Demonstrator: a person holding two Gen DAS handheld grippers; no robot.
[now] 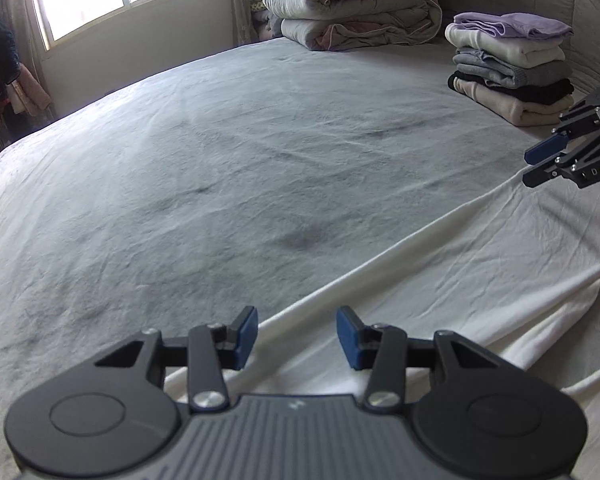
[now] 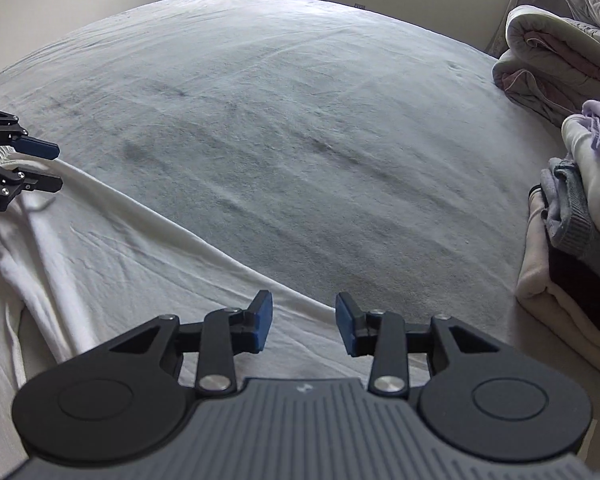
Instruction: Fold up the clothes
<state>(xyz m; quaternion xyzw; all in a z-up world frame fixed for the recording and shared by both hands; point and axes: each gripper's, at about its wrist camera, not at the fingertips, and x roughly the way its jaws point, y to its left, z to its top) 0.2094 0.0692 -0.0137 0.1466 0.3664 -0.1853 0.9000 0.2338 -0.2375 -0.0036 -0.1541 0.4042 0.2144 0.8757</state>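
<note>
A white garment (image 1: 440, 264) is found spread flat on the grey bedsheet (image 1: 220, 152), directly under and ahead of both tongs. Its long axis runs from one pair of tongs to the other; its far edge forms a straight line, seen in the left wrist view climbing from just ahead of the left tongs (image 1: 296, 336) toward the right tongs (image 1: 534, 166). In the right wrist view the same edge slopes down from the left tongs (image 2: 56, 166) to the right tongs (image 2: 304, 324). A thin cord (image 2: 40, 206) is noted on the cloth just beside the left tongs.

Both tongs are released: the blue pads (image 1: 246, 334) stand apart with only cloth seen below the gap, and nothing is pinched.

A stack of folded clothes (image 1: 512, 68) is recorded beyond the right tongs, on their outer side. Folded quilts (image 1: 352, 8) lie farther off, next to that stack.
</note>
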